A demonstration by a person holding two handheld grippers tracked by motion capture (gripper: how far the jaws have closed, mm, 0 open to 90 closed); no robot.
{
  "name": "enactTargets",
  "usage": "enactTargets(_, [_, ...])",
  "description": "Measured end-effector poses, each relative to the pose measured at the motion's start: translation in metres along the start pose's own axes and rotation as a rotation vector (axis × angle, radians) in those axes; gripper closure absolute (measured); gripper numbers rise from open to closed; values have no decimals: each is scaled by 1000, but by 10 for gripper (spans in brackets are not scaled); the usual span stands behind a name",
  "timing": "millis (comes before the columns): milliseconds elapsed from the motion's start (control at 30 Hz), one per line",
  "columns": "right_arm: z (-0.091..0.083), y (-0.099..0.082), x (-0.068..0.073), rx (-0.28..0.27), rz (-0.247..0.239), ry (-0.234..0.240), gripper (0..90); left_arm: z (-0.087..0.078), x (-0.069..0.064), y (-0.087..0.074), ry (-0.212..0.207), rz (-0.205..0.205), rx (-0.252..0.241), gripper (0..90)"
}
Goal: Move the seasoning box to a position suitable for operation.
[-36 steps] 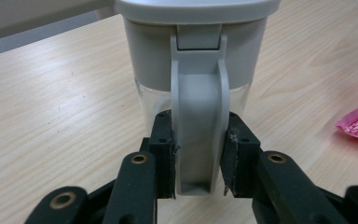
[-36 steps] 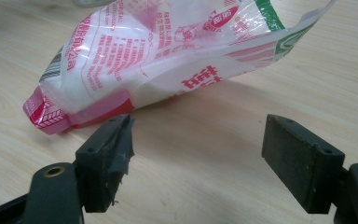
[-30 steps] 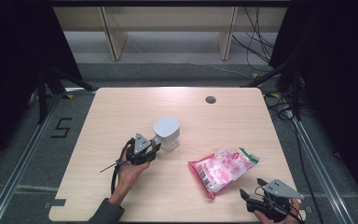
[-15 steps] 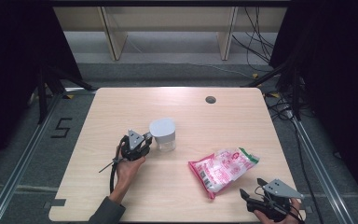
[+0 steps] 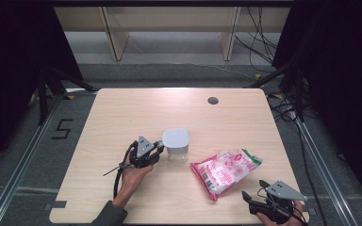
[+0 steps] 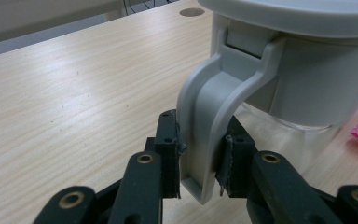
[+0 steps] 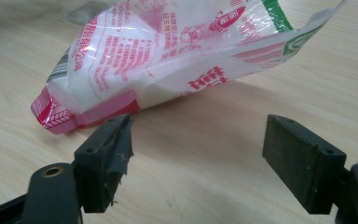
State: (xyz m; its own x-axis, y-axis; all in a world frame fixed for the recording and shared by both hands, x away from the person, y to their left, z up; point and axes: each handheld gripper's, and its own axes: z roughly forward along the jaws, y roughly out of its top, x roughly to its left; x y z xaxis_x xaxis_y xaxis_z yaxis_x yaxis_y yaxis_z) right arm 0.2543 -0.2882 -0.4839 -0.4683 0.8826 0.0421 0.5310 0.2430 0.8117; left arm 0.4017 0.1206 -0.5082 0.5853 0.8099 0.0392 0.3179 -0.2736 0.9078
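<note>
1. Container [image 5: 176, 146]: a clear-walled canister with a grey lid [image 5: 176, 138] stands upright on the wooden table [image 5: 122, 113], a little left of centre in the high view. The lid is seated on top. Through the clear lower wall in the left gripper view no contents can be made out; whether anything is inside cannot be told.

2. Lid clasp [image 6: 214, 121]: a grey latch arm hangs down from the lid's rim along the container's side, on the side facing the left gripper.

3. Left gripper [image 5: 156, 149]: held in the person's left hand [image 5: 133, 174], just left of the container. In the left gripper view its two black pads [image 6: 169, 154] sit on either side of the clasp and press against it; the jaws have just been closing and now grip the clasp.

4. Bag [image 5: 226, 170]: a pink, red and white printed plastic packet with a green end lies flat on the table, to the right of the container and apart from it. It bulges with white contents visible through the film in the right gripper view [image 7: 168, 60]; what the contents are cannot be told.

5. Right gripper [image 5: 253, 201]: at the table's near right edge, in the person's right hand [image 5: 283, 219]. In the right gripper view its jaws stand wide apart with bare table between them; the bag lies just ahead of the pads [image 7: 107, 158], not touched.

6. Table: a round dark cable hole [image 5: 212, 100] lies near its far edge.
</note>
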Motion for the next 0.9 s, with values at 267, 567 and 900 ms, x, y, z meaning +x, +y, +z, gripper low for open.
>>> enactTargets(267, [0, 1, 0, -6, -9, 6, 248, 2, -5, -1, -43, 4, -19, 721])
enactTargets(567, [0, 1, -1, -17, -28, -4, 248, 2, -9, 1, -57, 9, -10, 722])
enactTargets(900, [-3, 2, 4, -27, 10, 3, 248, 2, -9, 2, -55, -3, -8, 720])
